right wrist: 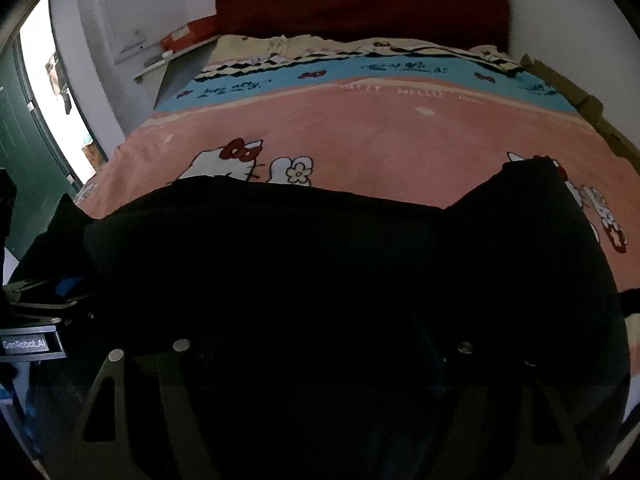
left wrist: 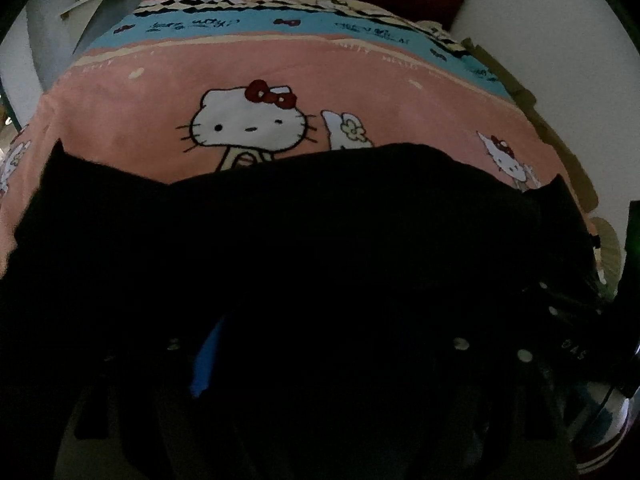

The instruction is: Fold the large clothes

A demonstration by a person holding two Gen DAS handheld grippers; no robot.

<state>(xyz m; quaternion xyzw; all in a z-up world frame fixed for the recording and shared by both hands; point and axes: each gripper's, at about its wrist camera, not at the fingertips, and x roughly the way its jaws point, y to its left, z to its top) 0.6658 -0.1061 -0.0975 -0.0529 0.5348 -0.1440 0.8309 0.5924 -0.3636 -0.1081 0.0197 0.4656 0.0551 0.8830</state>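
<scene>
A large black garment (left wrist: pixel 304 232) lies across the near part of a bed with a pink Hello Kitty cover (left wrist: pixel 320 72). It also fills the lower half of the right wrist view (right wrist: pixel 320 264), over the same cover (right wrist: pixel 380 132). The garment drapes over both grippers and hides their fingertips. My left gripper (left wrist: pixel 320 360) is buried under the dark cloth; a blue pad (left wrist: pixel 206 364) shows at its left. My right gripper (right wrist: pixel 320 368) is likewise covered; only its frame shows. The left gripper's body (right wrist: pixel 32 336) shows at the left edge of the right wrist view.
A dark red headboard (right wrist: pixel 360 4) stands at the far end against a white wall. A red box (right wrist: pixel 188 34) and a shelf sit at the far left. Cardboard (right wrist: pixel 580 100) lies along the bed's right side. A green door (right wrist: pixel 24 128) stands open at the left.
</scene>
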